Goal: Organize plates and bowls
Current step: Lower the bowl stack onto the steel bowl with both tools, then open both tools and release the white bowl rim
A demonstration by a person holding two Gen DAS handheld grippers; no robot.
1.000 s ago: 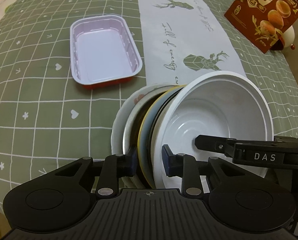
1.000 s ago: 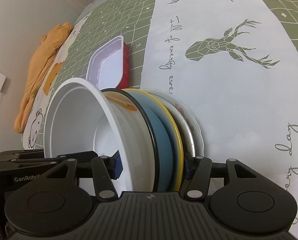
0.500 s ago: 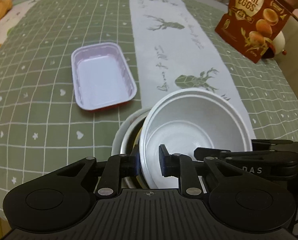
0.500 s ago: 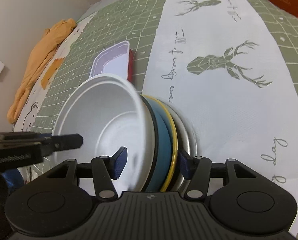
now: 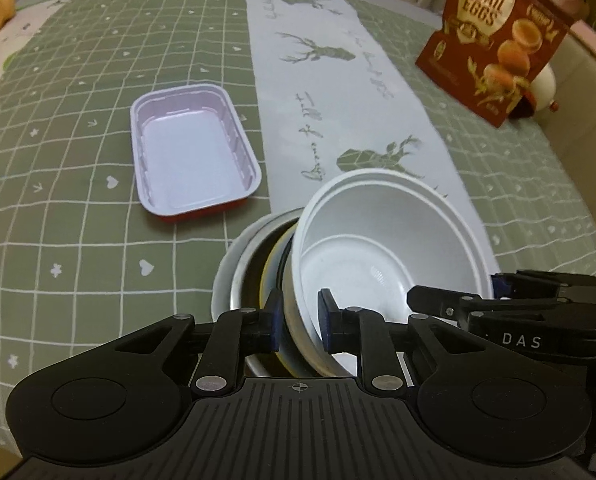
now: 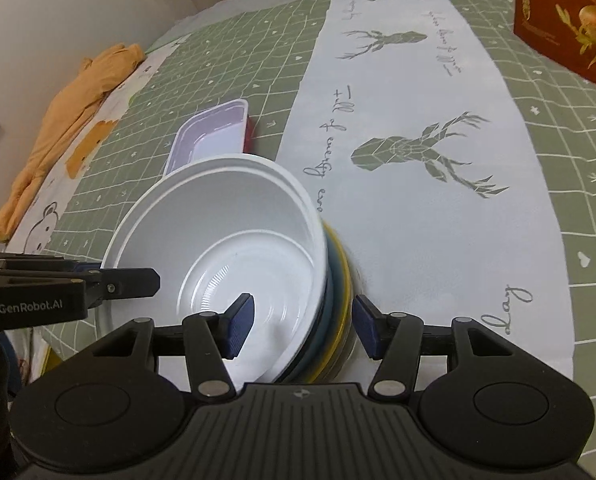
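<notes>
Left gripper (image 5: 299, 322) clenched on round white plastic bowl (image 5: 381, 248) wall; right gripper (image 6: 299, 330) clamps bowl with stacked plates (image 6: 337, 276) behind it.

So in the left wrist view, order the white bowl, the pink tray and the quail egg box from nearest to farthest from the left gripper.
1. White bowl, between the left gripper fingers.
2. Pink tray, ahead, left.
3. Quail egg box, far right corner.

The white bowl (image 5: 385, 248) between the left tongs (image 5: 298, 320) looks like smooth, glossy plastic. Behind it a plate (image 5: 242, 280) has a dull metal sheen. Ahead, the tray (image 5: 194, 152) is shiny foil, the tablecloth (image 5: 58, 120) matt cloth, the box (image 5: 493, 40) glossy cardboard.
</notes>
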